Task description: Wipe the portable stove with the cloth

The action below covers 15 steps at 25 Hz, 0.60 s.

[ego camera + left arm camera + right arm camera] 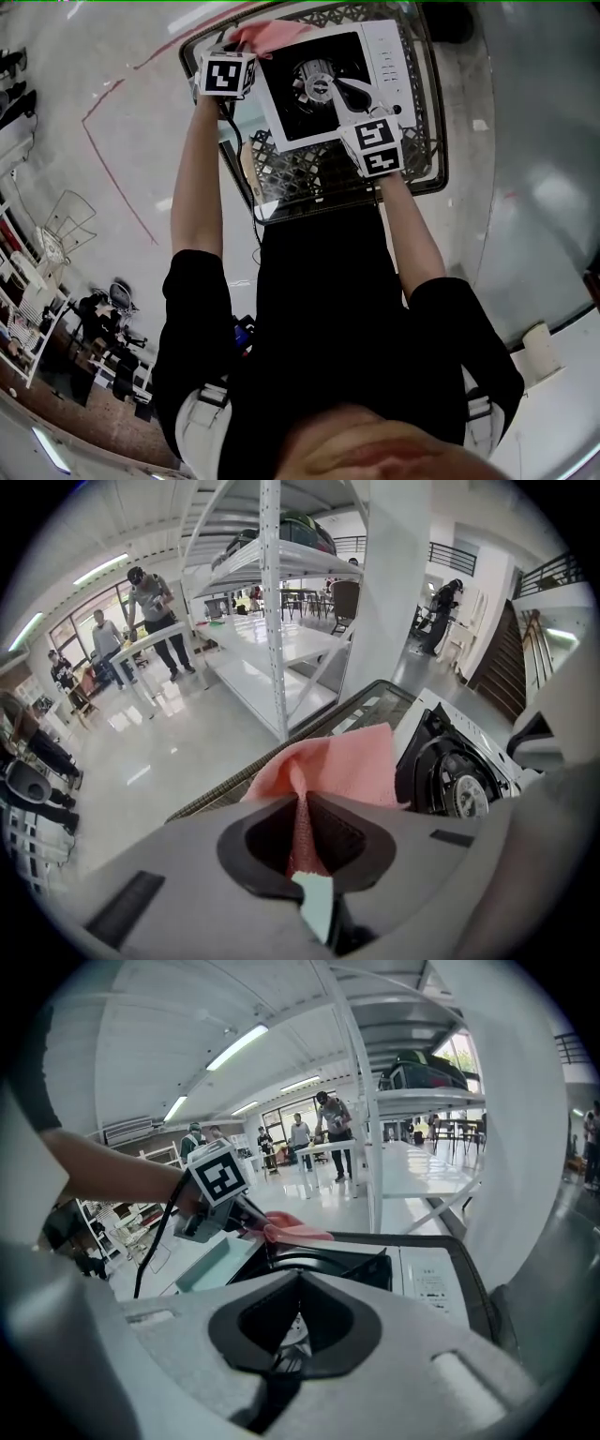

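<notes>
- Fingers (345, 834) of left gripper (302, 829) pinch the cloth (342, 766) at stove's (394, 56) far-left corner; its top lies rightward.
- Right gripper (298, 1321) fingers pressed together, empty, near the burner (314, 82).

A glossy pale floor (159, 752) is spread beneath a tall white shelving rack (271, 602); ceiling strip lights (236, 1047) are lit, and a brown staircase (511, 663) is seen beyond

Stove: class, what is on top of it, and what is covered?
The pink cloth, pinched in the left gripper, drapes the stove's far left corner, hiding the surface beneath. The shut right gripper hangs over the top beside the burner.
</notes>
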Each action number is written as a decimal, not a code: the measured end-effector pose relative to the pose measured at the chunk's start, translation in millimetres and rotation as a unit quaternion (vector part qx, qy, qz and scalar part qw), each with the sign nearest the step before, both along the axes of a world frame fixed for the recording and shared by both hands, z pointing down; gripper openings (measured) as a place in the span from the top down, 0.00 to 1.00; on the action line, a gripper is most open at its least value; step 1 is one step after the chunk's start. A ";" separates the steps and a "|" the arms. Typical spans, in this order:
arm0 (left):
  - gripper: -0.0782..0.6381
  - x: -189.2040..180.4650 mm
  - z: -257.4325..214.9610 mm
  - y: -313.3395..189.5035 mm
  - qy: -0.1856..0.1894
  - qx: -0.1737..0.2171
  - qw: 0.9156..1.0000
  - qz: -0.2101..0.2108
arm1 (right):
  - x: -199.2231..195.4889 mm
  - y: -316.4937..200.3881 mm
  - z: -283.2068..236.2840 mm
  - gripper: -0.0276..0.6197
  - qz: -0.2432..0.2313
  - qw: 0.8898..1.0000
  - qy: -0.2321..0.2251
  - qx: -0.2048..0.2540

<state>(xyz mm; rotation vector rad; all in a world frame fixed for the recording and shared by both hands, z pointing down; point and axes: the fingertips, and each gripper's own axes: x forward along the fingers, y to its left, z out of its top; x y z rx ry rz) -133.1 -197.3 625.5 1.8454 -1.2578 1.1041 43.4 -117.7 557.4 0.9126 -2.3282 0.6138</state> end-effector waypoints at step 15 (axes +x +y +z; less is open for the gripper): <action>0.87 3.5 -8.6 66.9 0.032 0.012 0.999 -0.042 | -23.4 18.2 -9.7 0.95 -0.032 0.999 -0.004 0.002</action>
